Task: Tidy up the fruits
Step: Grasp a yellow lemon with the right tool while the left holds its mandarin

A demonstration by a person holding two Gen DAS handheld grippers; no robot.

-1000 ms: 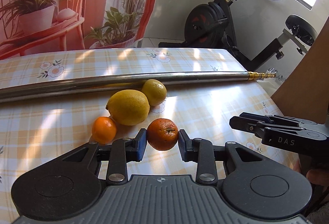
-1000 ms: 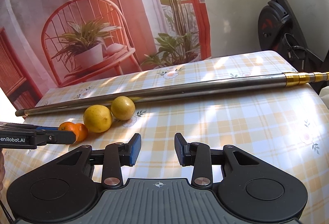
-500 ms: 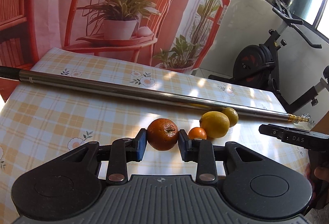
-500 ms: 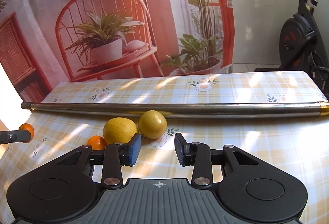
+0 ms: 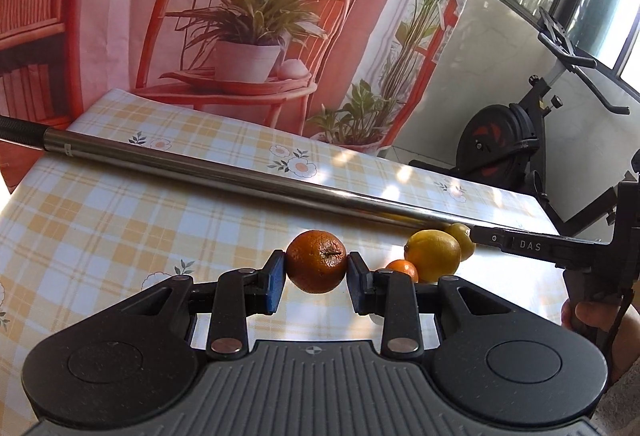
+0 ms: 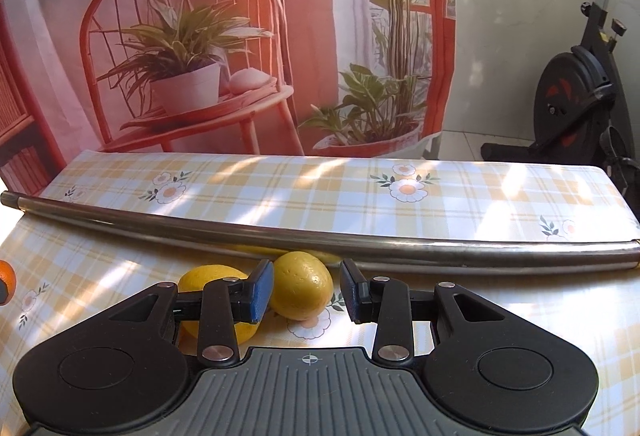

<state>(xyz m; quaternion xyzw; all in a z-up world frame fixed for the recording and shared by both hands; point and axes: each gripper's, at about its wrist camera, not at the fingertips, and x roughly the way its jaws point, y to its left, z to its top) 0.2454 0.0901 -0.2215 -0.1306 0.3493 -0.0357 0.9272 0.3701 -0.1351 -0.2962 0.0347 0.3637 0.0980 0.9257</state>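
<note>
A dark orange, slightly dimpled round fruit with a small brown stem scar [image 5: 317, 267] sits clamped between the blue-padded tips of the left gripper [image 5: 316, 276], both pads pressed against its sides, and it appears raised above the yellow-and-white checked tablecloth with printed daisies [image 5: 120, 220]. To its right on the cloth lie three more fruits in a tight cluster: a small bright orange mandarin [image 5: 403, 269], partly hidden behind the gripper's finger, a large yellow lemon [image 5: 433, 255] touching it, and a smaller yellow-green lemon [image 5: 462, 240] just behind that one, close to a long polished steel pole [image 5: 248, 176] that crosses the table from side to side. In the right wrist view the right gripper [image 6: 306, 290] stands with its jaws spread wide around the smaller yellow-green lemon [image 6: 301, 290]; the left blue pad [image 6: 262, 294] is at or nearly at the skin, whether touching I cannot tell, while the right pad is clear of it. The large yellow lemon [image 6: 212, 276] lies just left, mostly hidden behind that gripper's finger. A hand [image 5: 592, 320] grips the right tool's handle at the edge of the left wrist view. Behind the table hangs a printed backdrop of a red chair with potted plants [image 6: 192, 48], and a black exercise bike [image 5: 516, 140] stands by the wall.
</note>
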